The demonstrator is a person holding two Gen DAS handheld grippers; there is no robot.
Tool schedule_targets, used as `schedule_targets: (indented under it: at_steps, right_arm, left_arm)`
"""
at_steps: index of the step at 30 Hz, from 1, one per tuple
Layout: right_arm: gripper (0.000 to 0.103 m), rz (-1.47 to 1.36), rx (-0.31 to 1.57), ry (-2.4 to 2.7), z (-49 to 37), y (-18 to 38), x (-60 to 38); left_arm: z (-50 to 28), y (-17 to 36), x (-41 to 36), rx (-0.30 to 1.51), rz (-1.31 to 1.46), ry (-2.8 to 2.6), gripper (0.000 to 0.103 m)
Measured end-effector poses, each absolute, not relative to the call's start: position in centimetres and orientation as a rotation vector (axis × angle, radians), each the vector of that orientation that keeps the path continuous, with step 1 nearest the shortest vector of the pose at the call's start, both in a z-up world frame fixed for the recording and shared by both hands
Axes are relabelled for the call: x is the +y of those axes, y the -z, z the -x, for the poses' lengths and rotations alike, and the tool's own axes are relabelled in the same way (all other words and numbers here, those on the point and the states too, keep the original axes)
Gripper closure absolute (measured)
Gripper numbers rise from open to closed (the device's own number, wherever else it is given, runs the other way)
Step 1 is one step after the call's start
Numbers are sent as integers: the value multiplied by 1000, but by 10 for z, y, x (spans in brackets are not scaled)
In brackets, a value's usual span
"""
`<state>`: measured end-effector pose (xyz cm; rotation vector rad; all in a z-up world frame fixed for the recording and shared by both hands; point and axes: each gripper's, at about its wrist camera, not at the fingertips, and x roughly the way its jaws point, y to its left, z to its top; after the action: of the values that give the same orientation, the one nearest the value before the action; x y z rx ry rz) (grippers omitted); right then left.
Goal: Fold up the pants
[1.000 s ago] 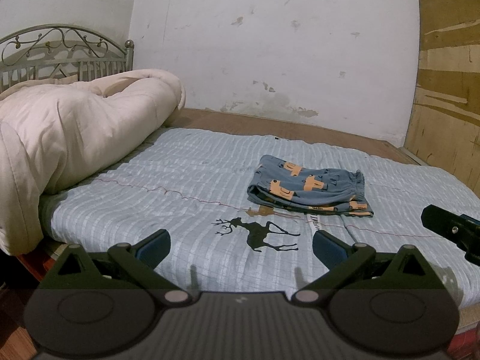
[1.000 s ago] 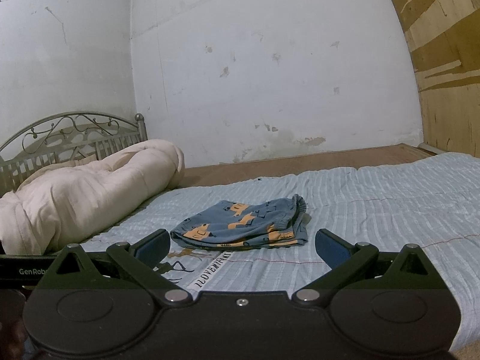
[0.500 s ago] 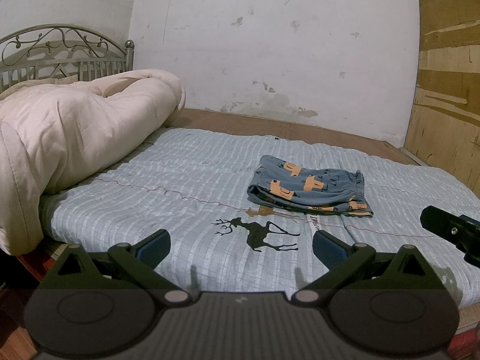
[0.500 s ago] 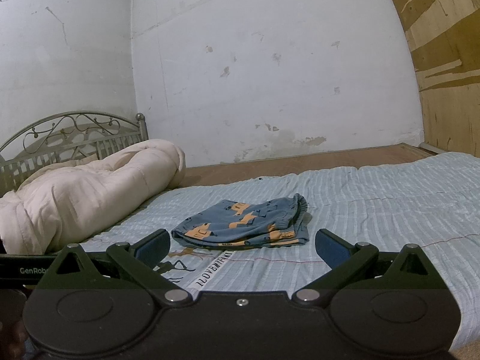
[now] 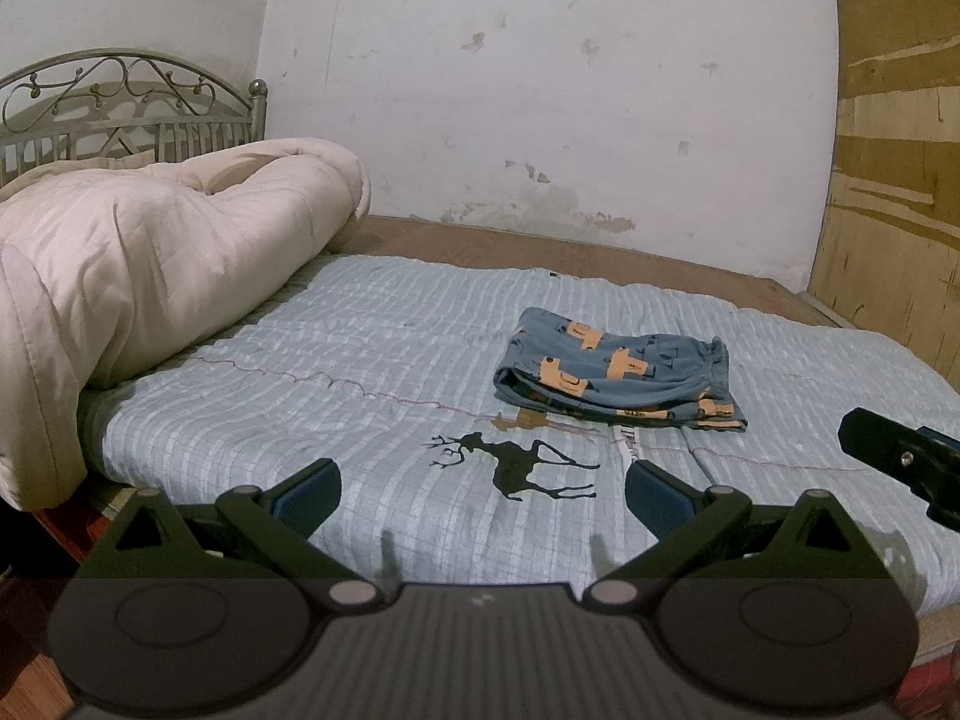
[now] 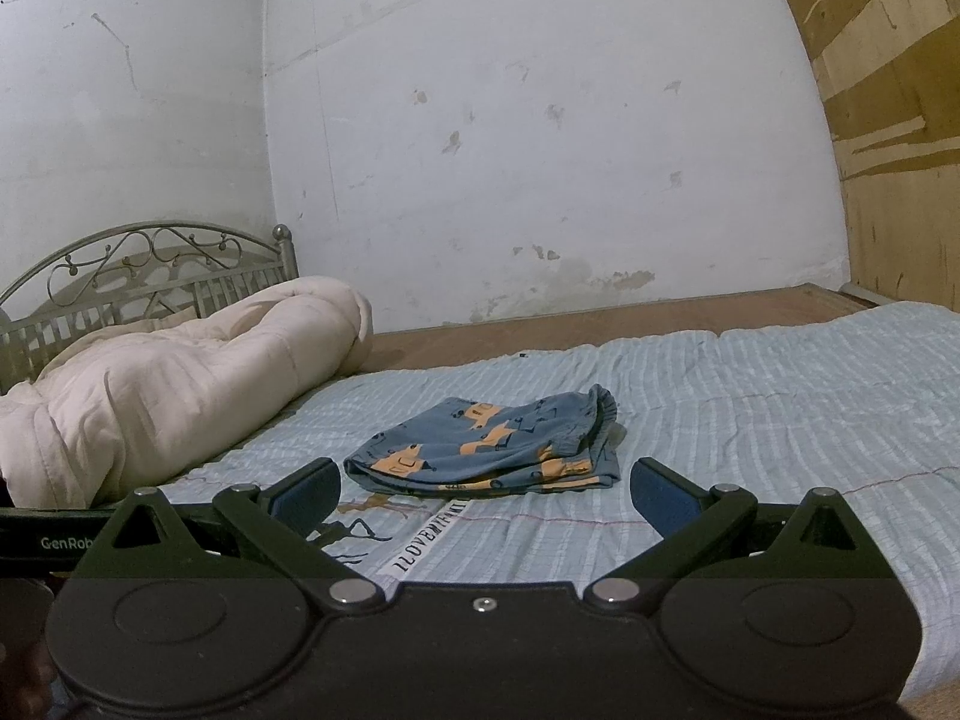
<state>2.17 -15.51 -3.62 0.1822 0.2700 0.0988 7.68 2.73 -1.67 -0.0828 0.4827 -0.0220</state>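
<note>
A pair of blue pants (image 5: 618, 375) with orange truck prints lay folded into a compact stack on a bed (image 5: 360, 360); the stack rested flat on a pale blue striped sheet (image 5: 270, 408), near the middle of the bed, with its gathered waistband toward the right in both views. Just in front of the pants the sheet carried a black deer print (image 5: 516, 462) and a strip of lettering (image 6: 429, 540). The left gripper (image 5: 480, 489) hovered low at the near edge of the bed, its jaws wide apart and holding nothing; the pants lay well beyond its blue pads. The right gripper (image 6: 483, 486) was held the same way, jaws wide apart and empty, with the pants just past the tips; its black body also showed at the right edge of the left view. A rolled cream quilt (image 5: 150, 264) sat at the left end of the bed, against a metal scrollwork headboard (image 5: 120, 102); a stained white wall (image 6: 540, 150) rose behind, and a plywood panel (image 5: 900, 180) stood at the right.
</note>
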Motion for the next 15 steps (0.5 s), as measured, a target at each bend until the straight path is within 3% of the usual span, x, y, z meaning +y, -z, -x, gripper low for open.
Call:
schedule_targets:
  at_steps: [15]
  right_arm:
    - [1,-183,272,-101,-22,37,-155]
  left_arm:
    - [-77,17,25,483,86,-11,1]
